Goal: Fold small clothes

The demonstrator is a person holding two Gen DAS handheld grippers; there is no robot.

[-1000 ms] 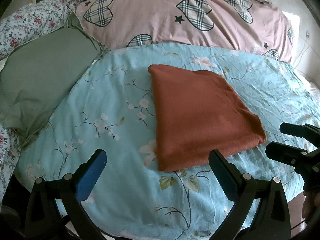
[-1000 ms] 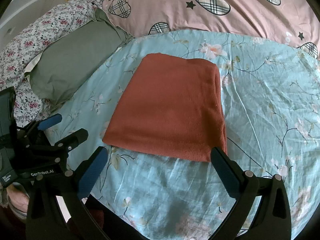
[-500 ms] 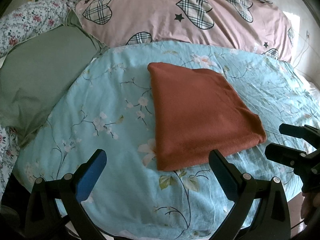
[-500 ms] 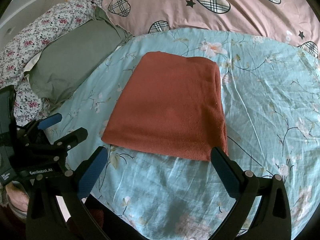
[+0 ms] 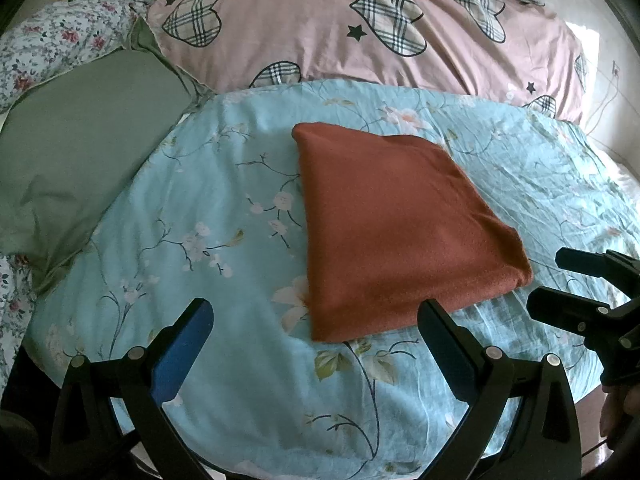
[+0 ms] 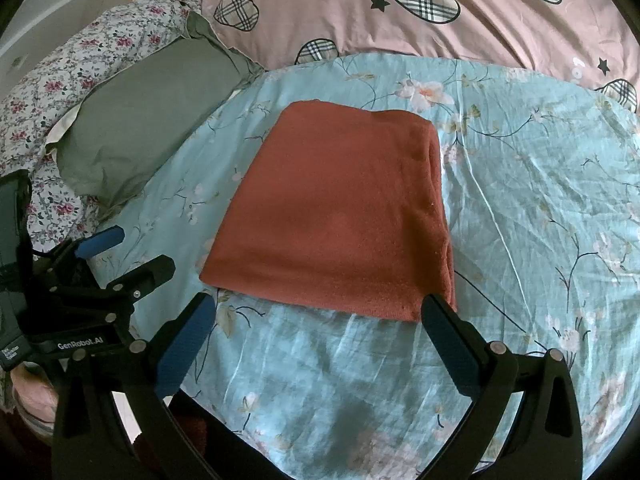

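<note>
Fingers spread wide on left hand-held gripper [image 5: 312, 326], gripping nothing, poised over near edge of bed [image 5: 224, 208]. Same for right hand-held gripper [image 6: 320, 318]: released, empty, just short of cloth [image 6: 340, 212]. Rust-red, folded to a flat rectangle, lying mid-bed on blue floral sheet, apart from green pillow [image 6: 148, 120]. Probably soft, light, limp, slightly grippy; best pinched at near corners, through all layers, to avoid unfolding.
</note>
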